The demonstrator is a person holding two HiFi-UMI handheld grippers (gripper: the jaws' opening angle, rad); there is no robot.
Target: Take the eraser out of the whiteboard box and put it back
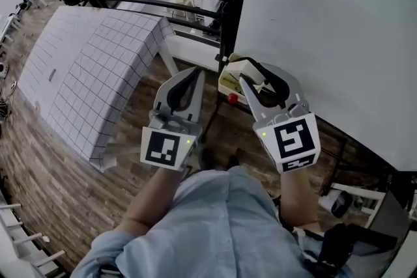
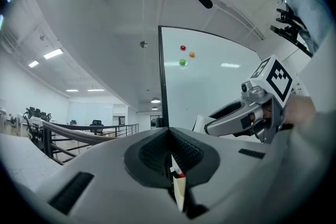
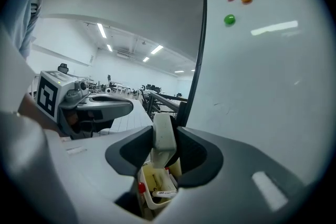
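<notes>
Right tongs [image 3: 164, 132] clamp eraser [image 3: 163, 145], lifted above box [image 3: 151, 190] rim.

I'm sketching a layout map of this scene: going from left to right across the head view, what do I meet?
Grid-patterned table → left gripper → right gripper, shut on the eraser → whiteboard.
</notes>
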